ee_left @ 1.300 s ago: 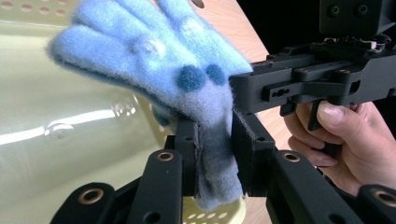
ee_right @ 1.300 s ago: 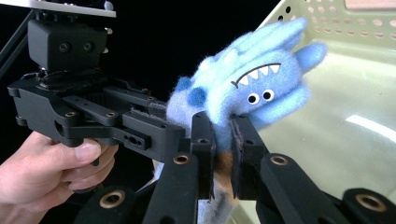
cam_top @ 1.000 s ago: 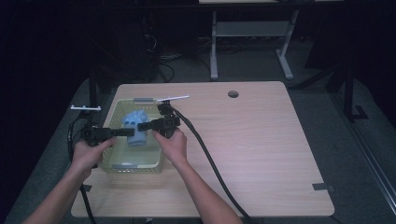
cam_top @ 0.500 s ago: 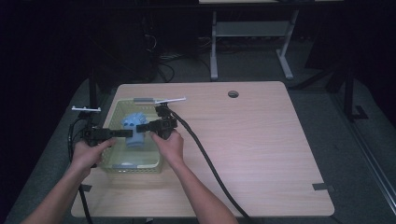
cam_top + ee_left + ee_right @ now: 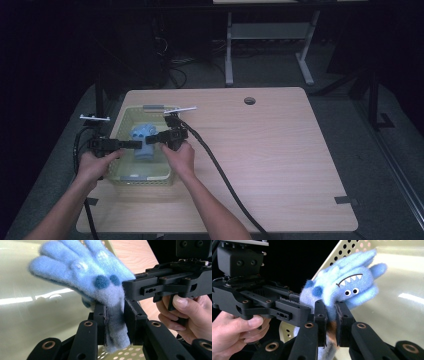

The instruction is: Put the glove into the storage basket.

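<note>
A fuzzy blue glove (image 5: 143, 134) with dark blue dots and a toothy monster face (image 5: 352, 285) hangs over a pale green perforated basket (image 5: 150, 179) at the table's left. The left gripper (image 5: 113, 315) is shut on the glove's cuff, and the fingers (image 5: 75, 262) fan up to the left. The right gripper (image 5: 331, 311) is shut on blue fabric just below the face. In the high view the two grippers (image 5: 139, 144) (image 5: 151, 139) meet tip to tip above the basket, each held by a hand. I cannot tell whether this is one glove or a pair.
The basket's smooth inner wall (image 5: 30, 315) is behind the glove. The right gripper's black cable (image 5: 220, 175) runs across the wooden table (image 5: 290, 160) to its front edge. A round hole (image 5: 249, 100) lies near the far edge. Two strips of tape (image 5: 345, 200) mark the front corners.
</note>
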A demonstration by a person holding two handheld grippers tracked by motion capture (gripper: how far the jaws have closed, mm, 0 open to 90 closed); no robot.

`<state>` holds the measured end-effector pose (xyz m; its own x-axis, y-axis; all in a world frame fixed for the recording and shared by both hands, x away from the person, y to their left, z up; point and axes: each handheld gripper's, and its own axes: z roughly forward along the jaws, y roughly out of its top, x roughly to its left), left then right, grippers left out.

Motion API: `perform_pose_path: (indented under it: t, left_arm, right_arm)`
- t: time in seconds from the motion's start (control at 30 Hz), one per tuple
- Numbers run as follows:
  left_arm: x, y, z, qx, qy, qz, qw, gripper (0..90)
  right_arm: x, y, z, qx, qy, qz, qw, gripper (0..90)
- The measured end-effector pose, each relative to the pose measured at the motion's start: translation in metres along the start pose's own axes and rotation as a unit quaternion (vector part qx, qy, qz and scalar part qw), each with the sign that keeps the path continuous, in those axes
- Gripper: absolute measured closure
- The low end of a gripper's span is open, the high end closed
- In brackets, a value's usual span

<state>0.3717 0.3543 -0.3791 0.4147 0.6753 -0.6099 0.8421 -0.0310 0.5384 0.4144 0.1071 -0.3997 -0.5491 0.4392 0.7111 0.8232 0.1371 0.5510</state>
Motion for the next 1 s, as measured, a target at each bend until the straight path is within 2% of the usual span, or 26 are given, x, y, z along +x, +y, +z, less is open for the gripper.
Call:
perform_pose_path:
  t: [0.27, 0.4, 0.6, 0.87, 1.0]
  left_arm:
    - [0.000, 0.000, 0.001, 0.011, 0.008, -0.003, 0.9999, 71.8]
    - [0.002, -0.002, 0.002, 0.012, 0.005, -0.007, 0.9999, 71.8]
    - [0.012, -0.009, 0.006, 0.016, 0.003, -0.020, 0.9997, 71.6]
    - [0.018, -0.013, 0.009, 0.022, 0.005, -0.026, 0.9994, 71.7]
    - [0.022, -0.016, 0.011, 0.025, 0.005, -0.031, 0.9992, 71.7]
  right_arm:
    - [-0.001, -0.001, 0.003, 0.004, -0.004, 0.000, 1.0000, 81.2]
    - [-0.002, -0.003, 0.004, 0.011, -0.004, 0.004, 0.9999, 81.2]
    - [-0.004, -0.006, 0.010, 0.020, -0.011, 0.000, 0.9997, 81.2]
    - [-0.005, -0.009, 0.018, 0.032, -0.021, 0.000, 0.9993, 81.2]
    - [-0.007, -0.012, 0.022, 0.038, -0.031, -0.010, 0.9987, 81.1]
